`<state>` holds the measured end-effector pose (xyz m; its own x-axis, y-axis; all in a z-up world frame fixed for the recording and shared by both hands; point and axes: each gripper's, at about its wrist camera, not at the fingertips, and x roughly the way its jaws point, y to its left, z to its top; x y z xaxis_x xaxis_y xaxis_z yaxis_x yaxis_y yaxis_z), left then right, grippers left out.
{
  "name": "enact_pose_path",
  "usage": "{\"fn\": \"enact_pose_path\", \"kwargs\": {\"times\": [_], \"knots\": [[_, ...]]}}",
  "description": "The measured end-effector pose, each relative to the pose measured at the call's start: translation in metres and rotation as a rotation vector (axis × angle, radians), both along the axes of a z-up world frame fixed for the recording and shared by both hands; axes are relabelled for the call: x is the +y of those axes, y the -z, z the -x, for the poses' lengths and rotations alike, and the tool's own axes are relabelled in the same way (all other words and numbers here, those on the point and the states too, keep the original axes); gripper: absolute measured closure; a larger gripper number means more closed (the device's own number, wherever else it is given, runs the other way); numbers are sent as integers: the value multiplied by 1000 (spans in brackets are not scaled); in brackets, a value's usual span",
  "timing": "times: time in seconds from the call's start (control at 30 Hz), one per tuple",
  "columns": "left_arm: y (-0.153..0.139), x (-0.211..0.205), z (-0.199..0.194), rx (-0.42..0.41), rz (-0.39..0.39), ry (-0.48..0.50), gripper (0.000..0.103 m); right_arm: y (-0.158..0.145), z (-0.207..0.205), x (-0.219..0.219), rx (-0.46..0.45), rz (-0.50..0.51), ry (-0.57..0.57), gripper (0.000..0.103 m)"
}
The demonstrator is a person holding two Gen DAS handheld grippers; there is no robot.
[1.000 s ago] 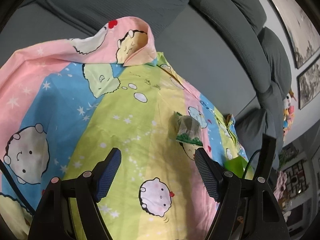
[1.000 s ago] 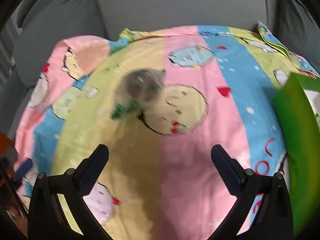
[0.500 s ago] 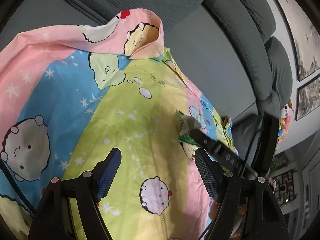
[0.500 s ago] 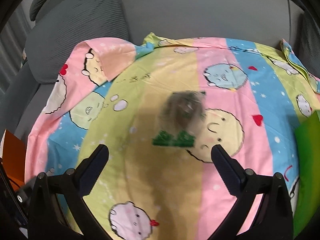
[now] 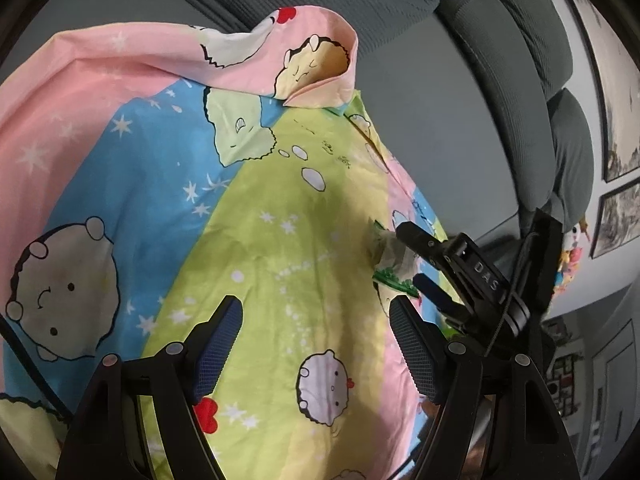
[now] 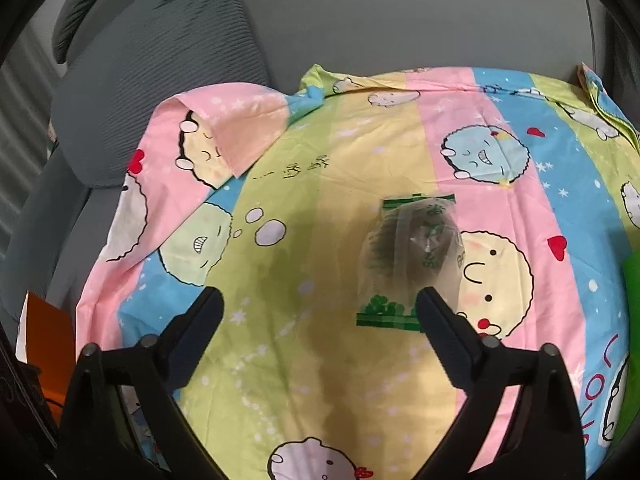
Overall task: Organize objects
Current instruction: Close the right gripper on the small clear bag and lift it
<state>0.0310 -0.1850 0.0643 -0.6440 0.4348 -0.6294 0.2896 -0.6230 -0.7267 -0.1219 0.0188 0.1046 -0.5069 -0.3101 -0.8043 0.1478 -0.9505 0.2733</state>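
One packet (image 6: 412,256) lies on one sheet (image 6: 320,360), one green box (image 6: 632,320) beside.

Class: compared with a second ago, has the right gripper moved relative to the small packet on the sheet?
Yes. The right gripper has come toward the packet lying on the sheet, jaws closing, not yet gripping.

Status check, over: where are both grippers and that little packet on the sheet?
Left gripper open, empty. Right gripper closing, jaws wide, nearing the small packet, not gripping. Packet flat on the cartoon sheet. Nothing in the way.
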Motion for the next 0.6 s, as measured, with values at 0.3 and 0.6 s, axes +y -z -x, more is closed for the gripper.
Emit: {"fn": "enact_pose_path", "kwargs": {"times": [0.3,0.6], "knots": [[0,2,3,-7,17,13,27,17,48,11,-5,-184,94,7],[-1,7,5,-17,50,18,27,52,62,2,-64,-339,48,35]]}}
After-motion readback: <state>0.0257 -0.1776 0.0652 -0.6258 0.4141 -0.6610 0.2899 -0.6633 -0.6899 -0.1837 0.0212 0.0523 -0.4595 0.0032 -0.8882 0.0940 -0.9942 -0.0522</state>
